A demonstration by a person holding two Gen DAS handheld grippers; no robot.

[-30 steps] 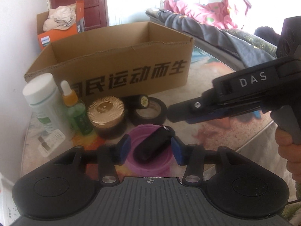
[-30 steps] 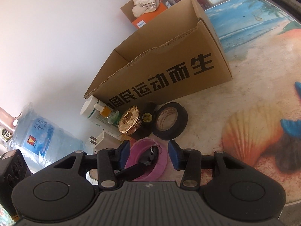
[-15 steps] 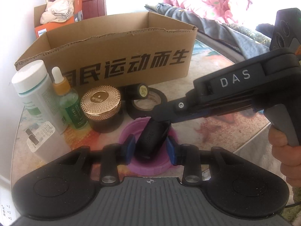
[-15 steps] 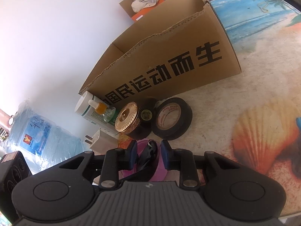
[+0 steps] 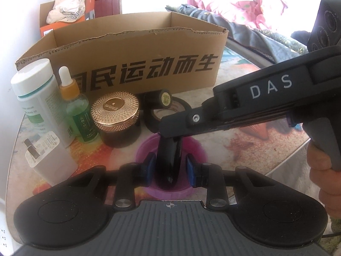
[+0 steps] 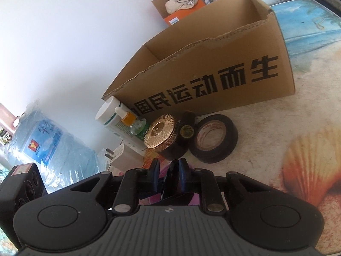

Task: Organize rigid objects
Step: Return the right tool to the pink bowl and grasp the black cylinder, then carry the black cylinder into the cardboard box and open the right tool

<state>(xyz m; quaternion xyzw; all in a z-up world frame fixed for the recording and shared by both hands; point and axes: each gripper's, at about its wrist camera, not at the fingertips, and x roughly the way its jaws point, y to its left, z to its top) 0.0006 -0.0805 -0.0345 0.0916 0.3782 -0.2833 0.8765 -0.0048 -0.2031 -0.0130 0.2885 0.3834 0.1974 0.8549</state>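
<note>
A glossy black oblong object (image 5: pixel 169 160) stands tilted in a shallow purple dish (image 5: pixel 196 149) on the table. My left gripper (image 5: pixel 169 168) has its blue pads close on both sides of the object's lower part, with slim gaps showing. My right gripper (image 6: pixel 168 170) comes in from the right and is shut on the object's upper end (image 6: pixel 170 176); its black body marked DAS (image 5: pixel 255 100) crosses the left wrist view. The open cardboard box (image 5: pixel 136 64) stands behind.
Along the box front stand a white bottle (image 5: pixel 36 98), a green dropper bottle (image 5: pixel 78 106), a gold-lidded jar (image 5: pixel 116 117), a small black roll (image 5: pixel 158 100) and a black tape roll (image 6: pixel 215 138). A white charger (image 5: pixel 49 157) lies left. A water jug (image 6: pixel 49 140) sits beyond the table edge.
My right gripper came in from the right and closed on the black object's top. The object went from lying slanted to nearly upright. My left gripper's pads narrowed around it.
</note>
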